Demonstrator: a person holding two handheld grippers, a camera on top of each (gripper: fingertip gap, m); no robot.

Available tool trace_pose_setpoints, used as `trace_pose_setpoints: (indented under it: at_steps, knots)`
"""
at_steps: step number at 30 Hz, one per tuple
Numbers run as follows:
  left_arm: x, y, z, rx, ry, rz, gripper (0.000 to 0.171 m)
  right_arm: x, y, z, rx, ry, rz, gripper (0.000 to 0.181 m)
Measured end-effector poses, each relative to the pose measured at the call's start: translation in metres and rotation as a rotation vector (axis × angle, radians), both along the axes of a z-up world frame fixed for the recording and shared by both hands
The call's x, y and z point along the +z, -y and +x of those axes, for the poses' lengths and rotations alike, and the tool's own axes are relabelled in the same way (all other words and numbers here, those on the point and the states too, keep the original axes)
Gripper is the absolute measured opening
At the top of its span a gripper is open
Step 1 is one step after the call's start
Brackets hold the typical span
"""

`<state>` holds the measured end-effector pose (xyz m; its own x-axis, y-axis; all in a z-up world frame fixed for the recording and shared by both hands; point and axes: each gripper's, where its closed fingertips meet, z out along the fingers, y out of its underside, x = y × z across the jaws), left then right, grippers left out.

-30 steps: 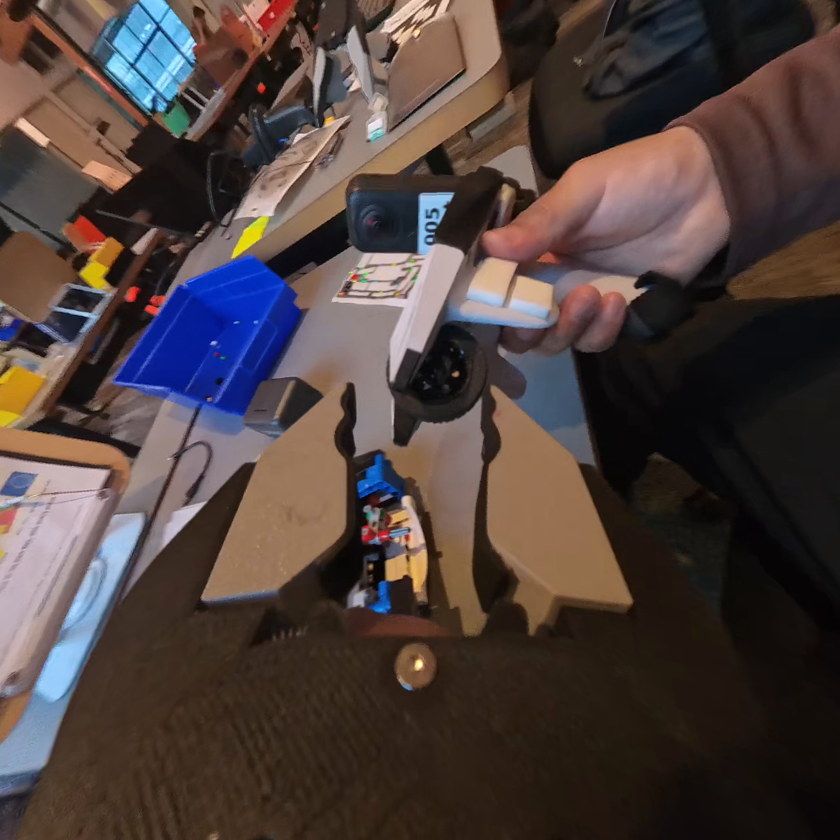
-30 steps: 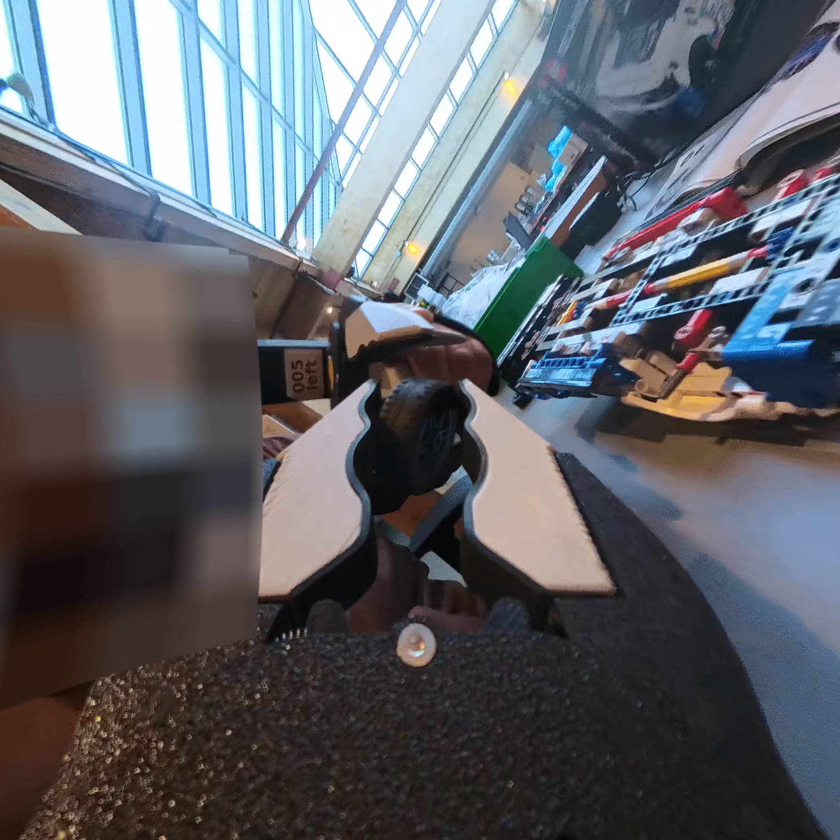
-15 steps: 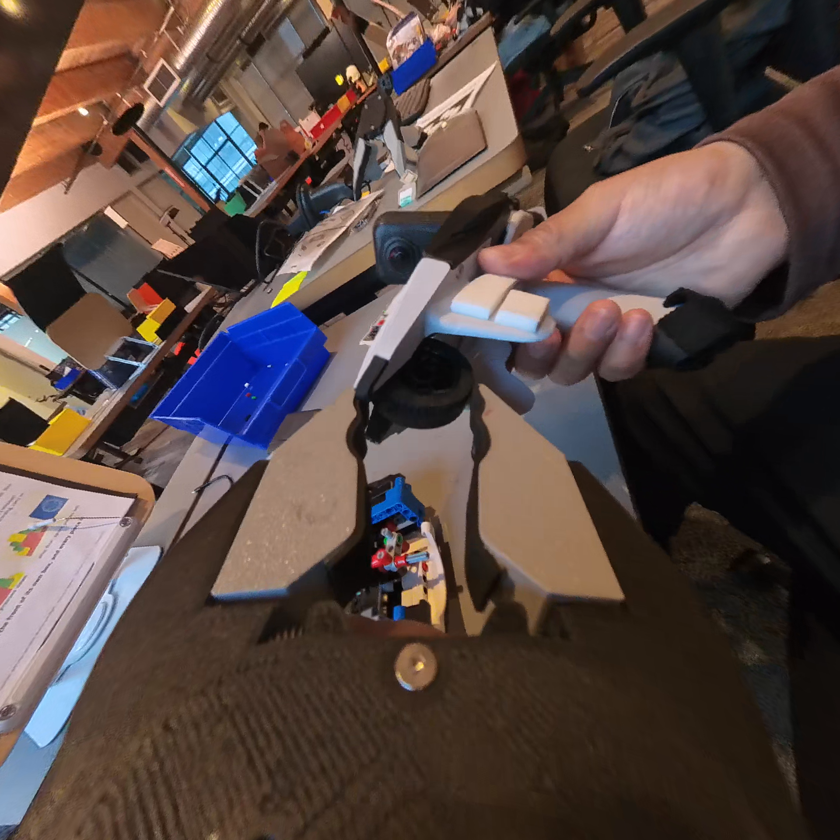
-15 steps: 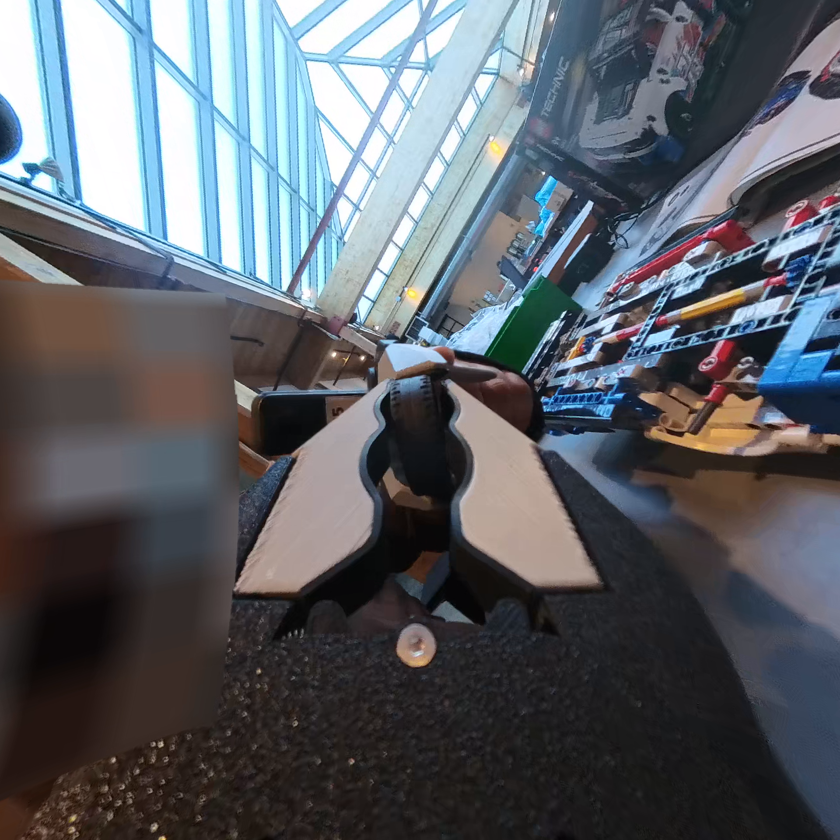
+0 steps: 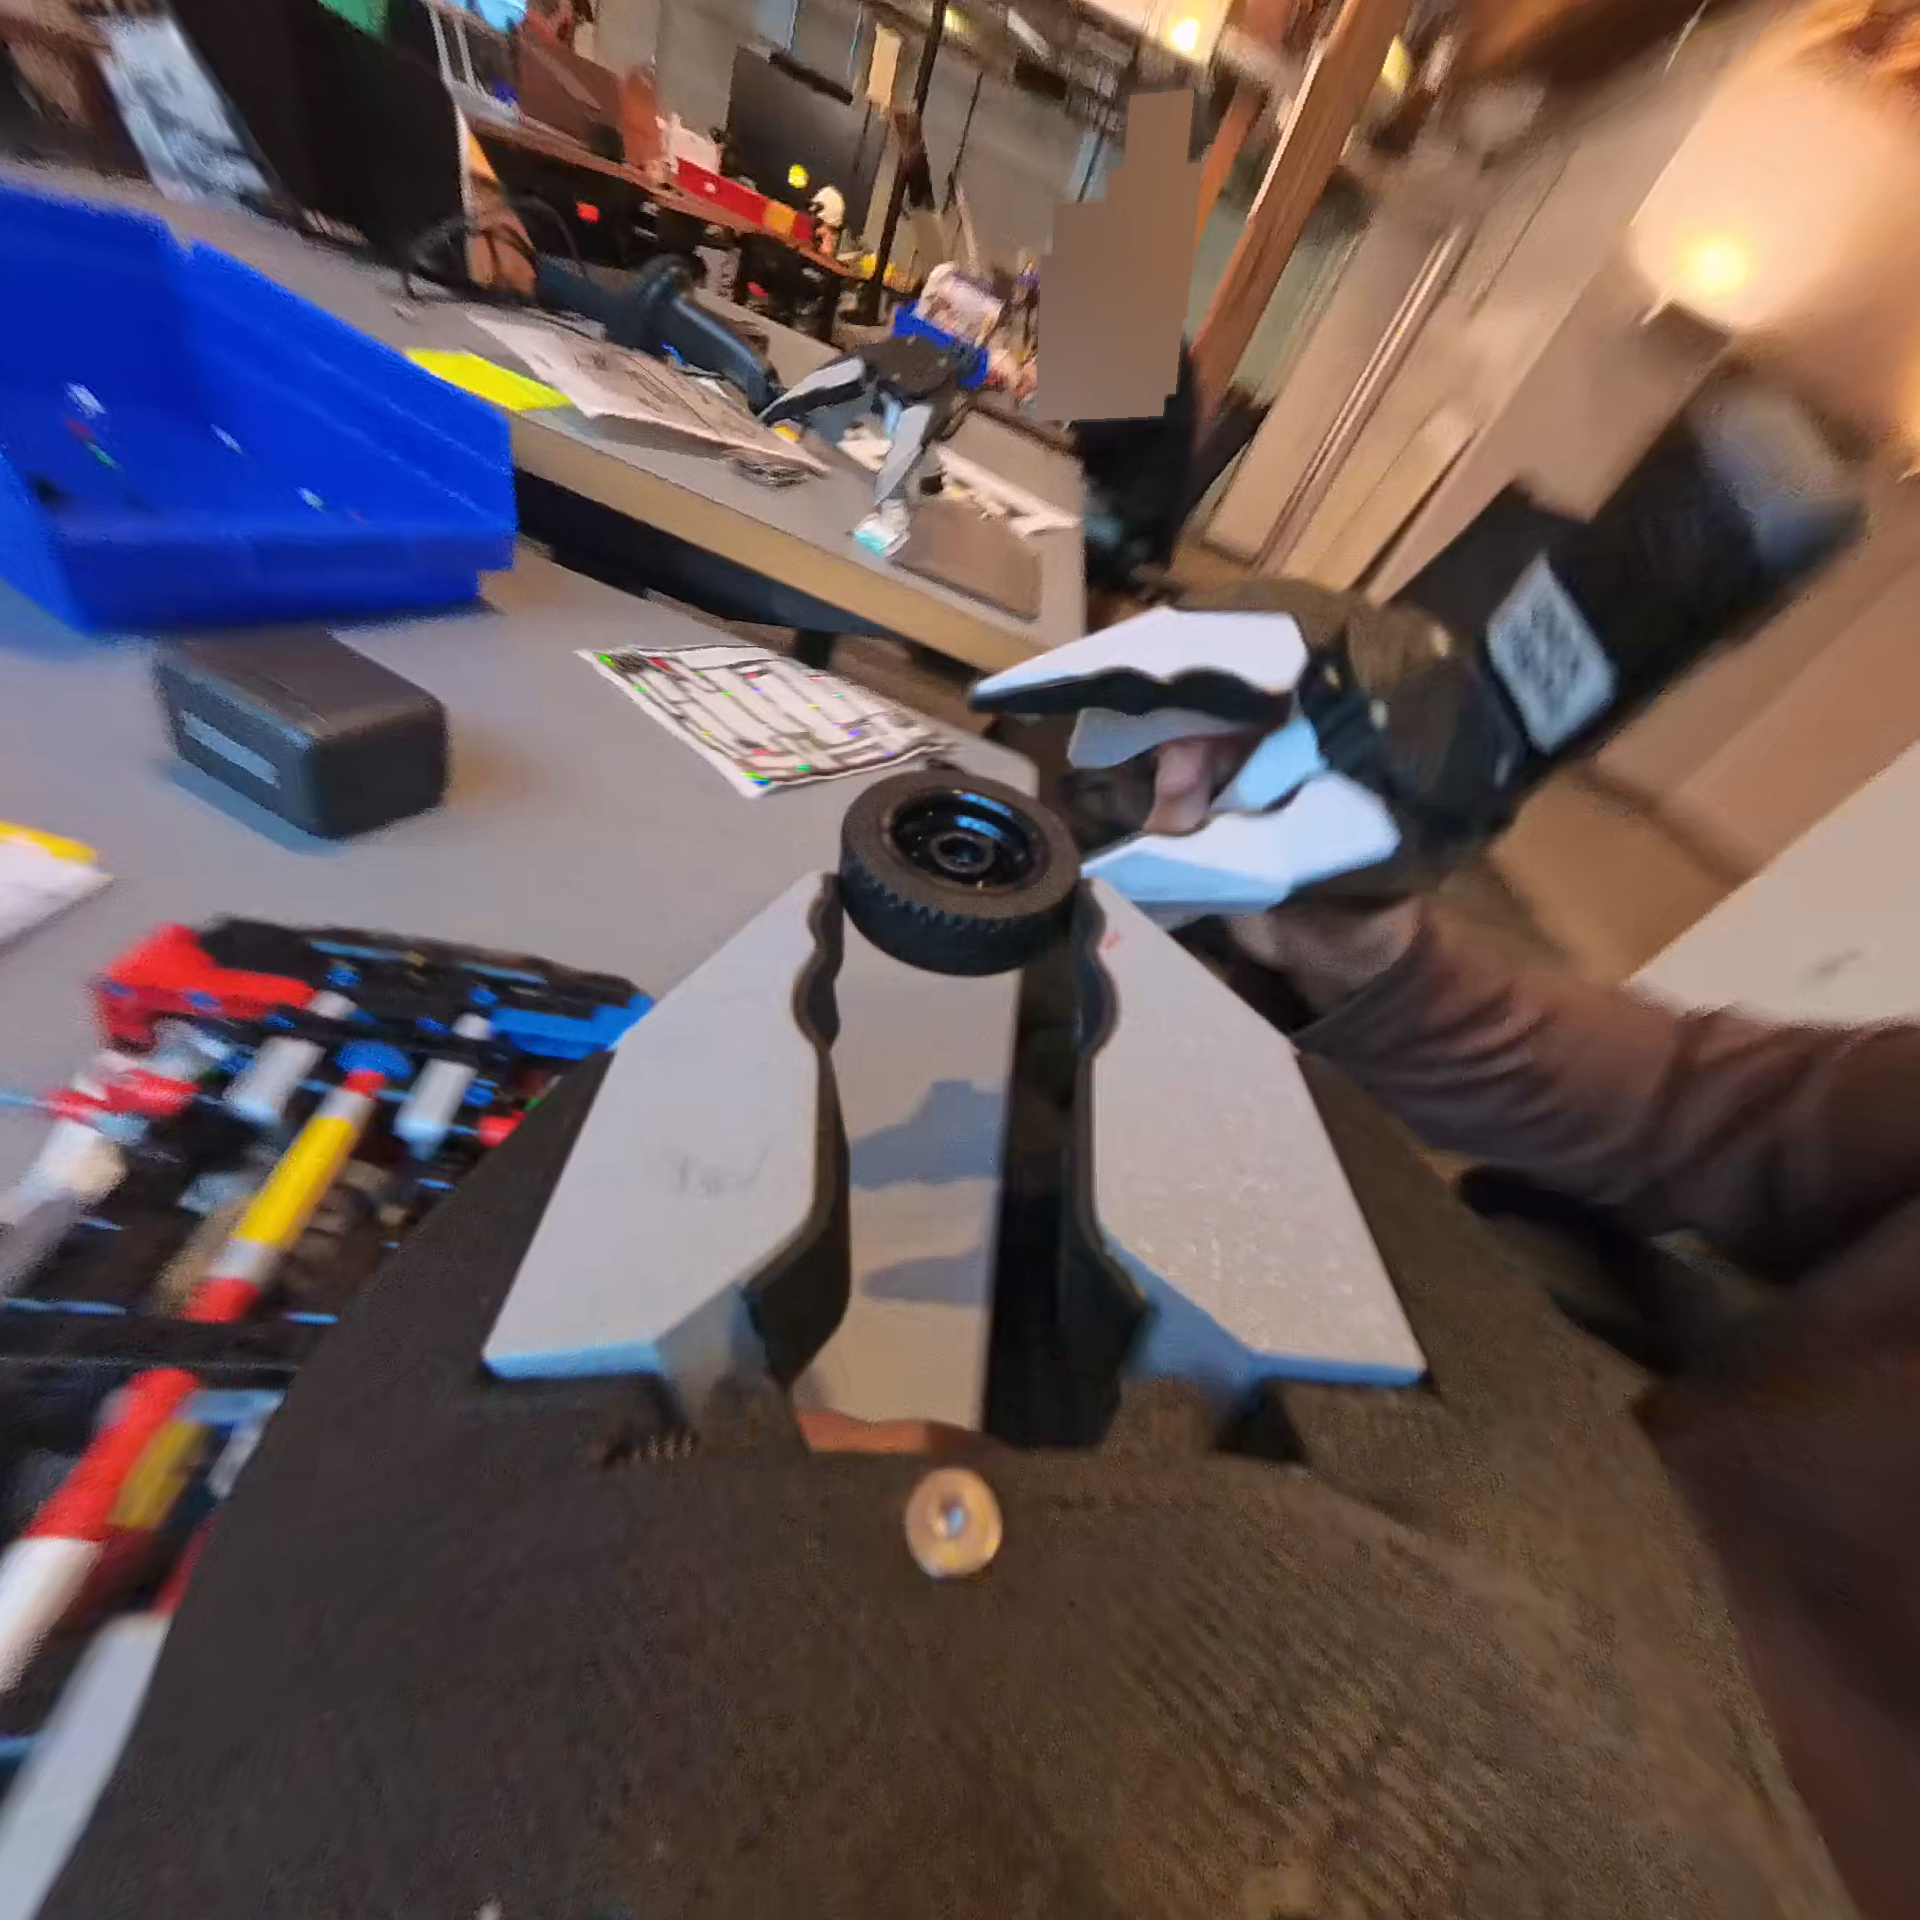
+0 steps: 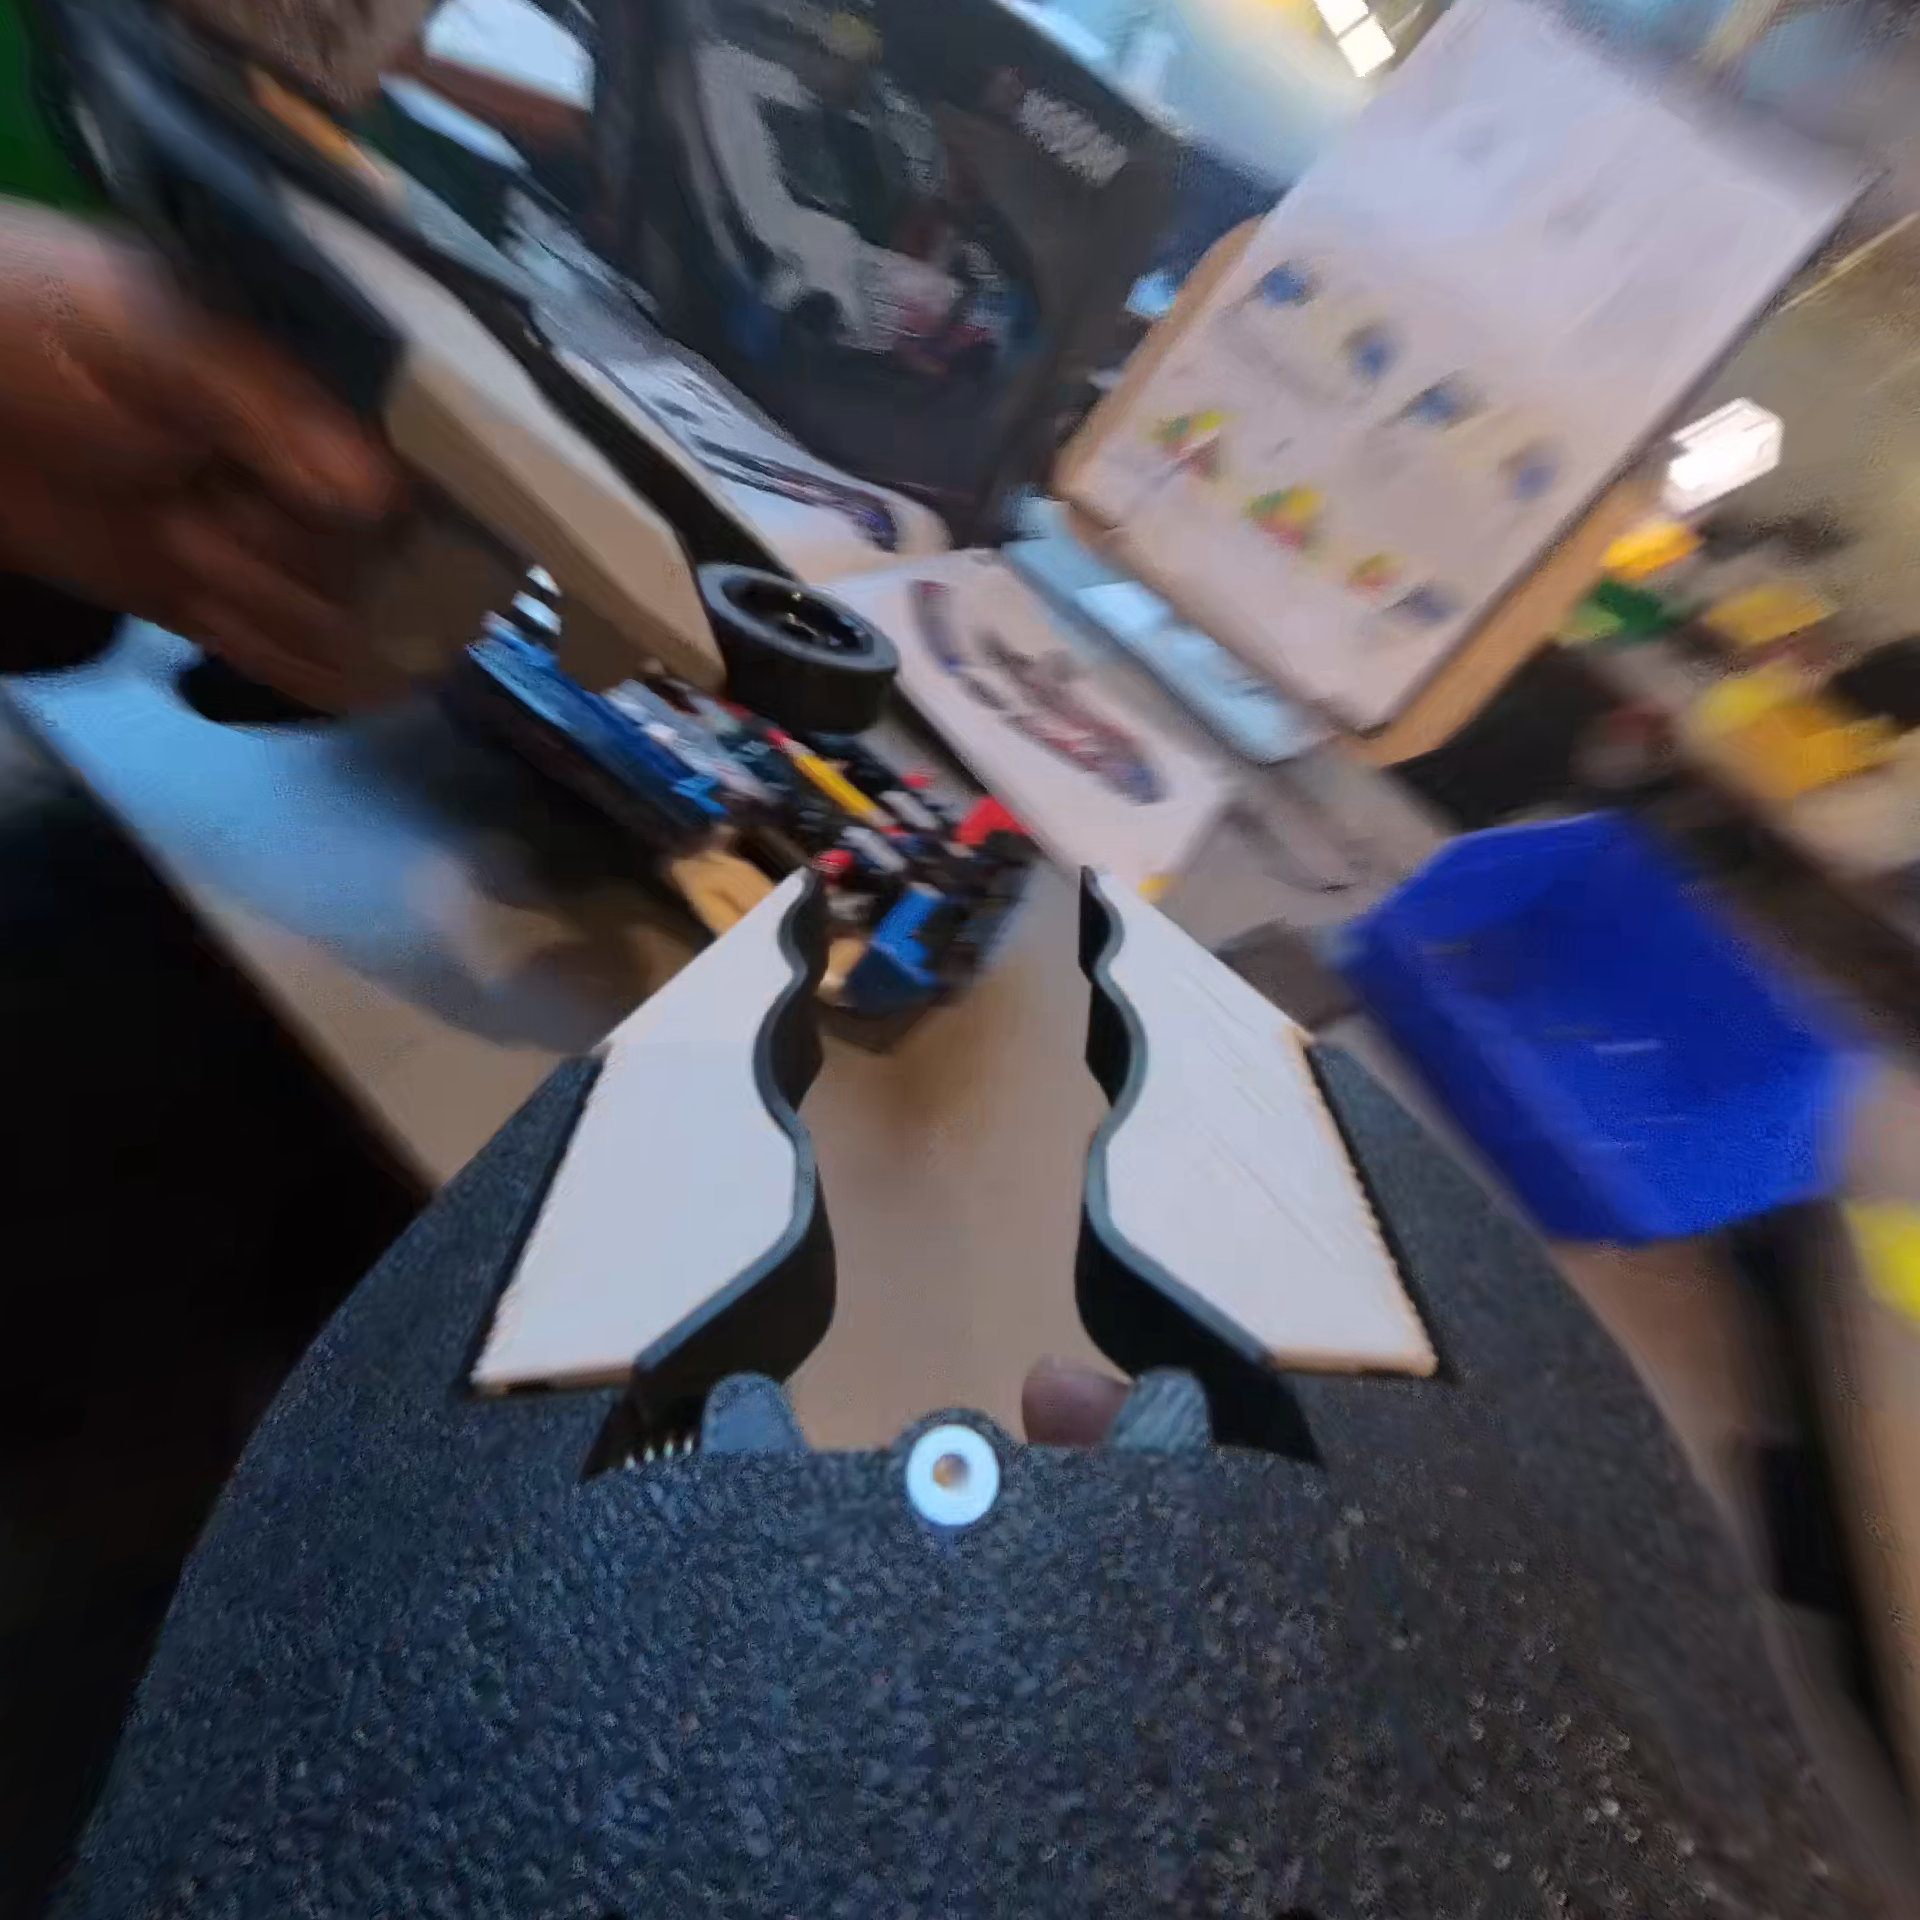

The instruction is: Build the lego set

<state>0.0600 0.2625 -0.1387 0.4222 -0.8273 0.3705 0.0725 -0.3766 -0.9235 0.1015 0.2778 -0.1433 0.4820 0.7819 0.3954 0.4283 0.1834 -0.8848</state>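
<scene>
Between the tips of the left gripper [image 5: 951,914] sits a black wheel [image 5: 956,883], clamped by its tread and held above the grey table [image 5: 582,831]. The right gripper [image 6: 948,894] has its fingers spread with nothing between them, and hangs just beside the wheel in the left wrist view. Below lies the partly built lego model [image 6: 821,821] in blue, red and yellow. Farther back rest a blue bin [image 5: 239,457], a black box [image 5: 301,727] and a printed sheet [image 5: 769,717].
</scene>
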Motion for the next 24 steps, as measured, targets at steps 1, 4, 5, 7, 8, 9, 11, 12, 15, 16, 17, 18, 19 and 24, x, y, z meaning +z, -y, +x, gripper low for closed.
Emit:
trace_pose_setpoints:
  at_steps: [1,4,5,7,8,9,11,12,15,16,17,18,19,24]
  knots:
    - [0.001,0.003,0.000,-0.009,0.061,-0.068,0.041,0.007,0.002,0.001,-0.056,0.054,0.135,0.041]
    - [0.007,0.020,0.011,-0.057,0.279,-0.250,0.041,0.014,0.028,-0.025,-0.053,0.012,0.227,0.040]
    - [0.011,0.025,0.014,-0.070,0.380,-0.322,0.041,0.012,0.036,-0.035,-0.042,-0.003,0.230,0.040]
    - [0.010,0.034,0.018,-0.093,0.521,-0.467,0.041,0.013,0.036,-0.041,-0.109,0.030,0.322,0.042]
    - [0.008,0.034,0.016,-0.069,0.572,-0.499,0.041,0.013,0.038,-0.043,-0.126,0.034,0.340,0.042]
    - [0.007,0.035,0.015,-0.051,0.620,-0.519,0.041,0.013,0.041,-0.046,-0.128,0.004,0.314,0.041]
    - [0.004,0.039,0.017,-0.051,0.692,-0.588,0.041,0.009,0.046,-0.048,-0.142,-0.081,0.222,0.048]
    - [0.003,0.039,0.017,-0.041,0.741,-0.608,0.041,0.009,0.047,-0.046,-0.165,-0.126,0.193,0.042]
    - [-0.001,0.044,0.018,-0.031,0.862,-0.665,0.041,0.004,0.052,-0.042,-0.197,-0.225,0.058,0.039]
    - [-0.002,0.046,0.020,-0.037,0.883,-0.692,0.041,0.002,0.054,-0.040,-0.215,-0.246,0.033,0.039]
    - [-0.005,0.048,0.022,-0.039,0.884,-0.708,0.041,-0.002,0.055,-0.038,-0.235,-0.243,0.029,0.040]
    - [-0.004,0.051,0.023,-0.045,0.890,-0.706,0.041,-0.005,0.056,-0.036,-0.255,-0.226,0.035,0.040]
    - [-0.003,0.053,0.023,-0.045,0.902,-0.693,0.041,-0.007,0.057,-0.035,-0.274,-0.224,0.038,0.041]
    - [-0.005,0.061,0.025,-0.038,0.940,-0.686,0.041,-0.012,0.065,-0.032,-0.341,-0.210,0.042,0.038]
